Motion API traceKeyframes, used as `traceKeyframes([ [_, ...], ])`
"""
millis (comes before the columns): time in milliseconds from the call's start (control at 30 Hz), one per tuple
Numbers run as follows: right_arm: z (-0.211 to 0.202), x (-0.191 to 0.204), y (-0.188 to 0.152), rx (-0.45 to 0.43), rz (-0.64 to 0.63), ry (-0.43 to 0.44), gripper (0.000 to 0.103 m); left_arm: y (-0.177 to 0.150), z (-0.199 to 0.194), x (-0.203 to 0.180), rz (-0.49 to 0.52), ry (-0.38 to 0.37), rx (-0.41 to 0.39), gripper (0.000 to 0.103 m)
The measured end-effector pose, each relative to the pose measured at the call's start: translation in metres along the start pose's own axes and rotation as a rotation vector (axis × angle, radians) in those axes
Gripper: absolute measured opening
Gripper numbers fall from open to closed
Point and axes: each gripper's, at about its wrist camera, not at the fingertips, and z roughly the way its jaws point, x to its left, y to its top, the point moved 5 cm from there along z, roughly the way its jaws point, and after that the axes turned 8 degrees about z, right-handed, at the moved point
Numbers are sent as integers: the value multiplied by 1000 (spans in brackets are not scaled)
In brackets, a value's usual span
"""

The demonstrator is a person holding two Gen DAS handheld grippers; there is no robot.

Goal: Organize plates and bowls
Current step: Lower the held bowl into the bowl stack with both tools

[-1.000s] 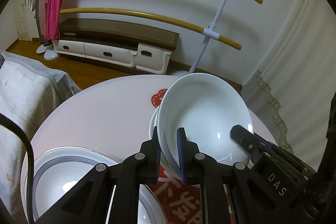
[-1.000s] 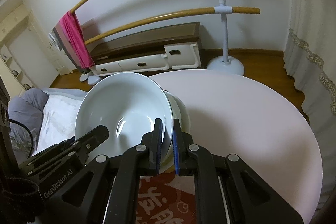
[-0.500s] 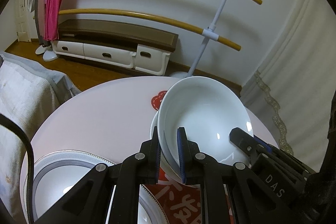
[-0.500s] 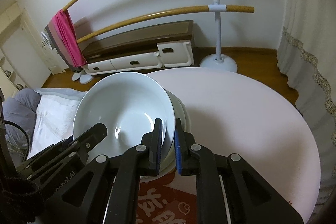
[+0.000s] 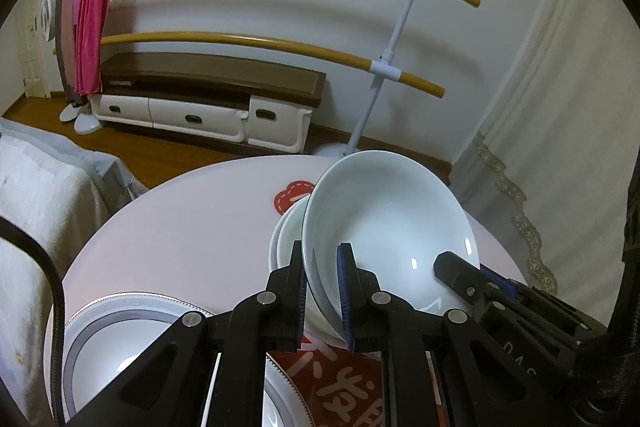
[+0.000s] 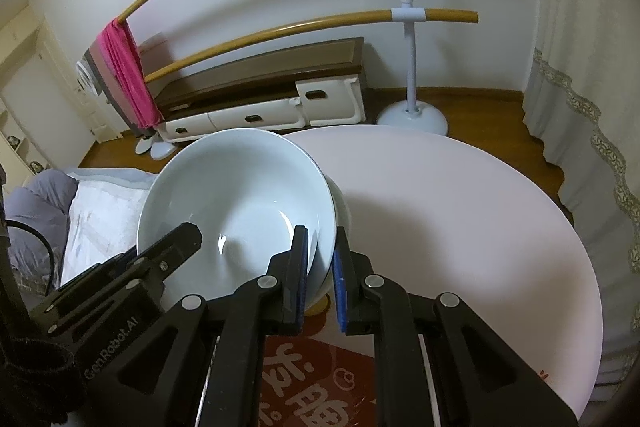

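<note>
Since a second ago, your large glossy white bowl (image 5: 384, 223) has risen a little and tilted more steeply above the smaller white bowl (image 5: 286, 239) under it. Your left gripper (image 5: 322, 291) has its fingers closed on the bowl's near rim, and your right gripper (image 6: 320, 273) pinches the opposite rim. Both bowls sit over the round pale pink tabletop (image 6: 460, 227). A grey-rimmed patterned plate (image 5: 120, 339) lies beside your left fingers, and a red printed mat (image 6: 316, 383) lies beneath. The right gripper's black body hides part of the bowl's inside.
</note>
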Motion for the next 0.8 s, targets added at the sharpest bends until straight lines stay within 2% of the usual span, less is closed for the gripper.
traceKeyframes([
  [800, 18, -15, -1, -4, 75, -29, 15, 1, 12, -4, 17, 2, 21, 12],
])
